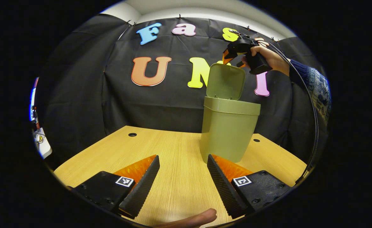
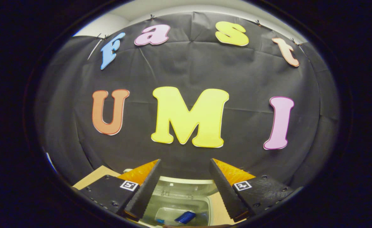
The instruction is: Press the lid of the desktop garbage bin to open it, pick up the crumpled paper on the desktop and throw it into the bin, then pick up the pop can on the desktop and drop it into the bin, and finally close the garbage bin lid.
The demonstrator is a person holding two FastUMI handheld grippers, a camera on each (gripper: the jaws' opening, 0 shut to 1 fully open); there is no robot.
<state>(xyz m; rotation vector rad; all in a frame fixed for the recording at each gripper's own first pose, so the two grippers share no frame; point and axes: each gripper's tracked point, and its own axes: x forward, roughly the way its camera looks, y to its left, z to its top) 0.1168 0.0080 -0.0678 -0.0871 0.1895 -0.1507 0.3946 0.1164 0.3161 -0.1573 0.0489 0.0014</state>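
Left gripper view, green bin [image 1: 228,133] near the counter's [image 1: 173,152] far edge, lid [image 1: 225,81] raised, right gripper [image 1: 233,52] above it, jaws apart, left gripper [image 1: 182,172] low over counter, jaws apart, blue can [image 2: 185,217] inside bin.

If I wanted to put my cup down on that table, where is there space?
The wooden table lies bare from the left gripper back to the black wall, left of the green bin. It is crowded above the bin, where the right gripper hangs by the raised lid.
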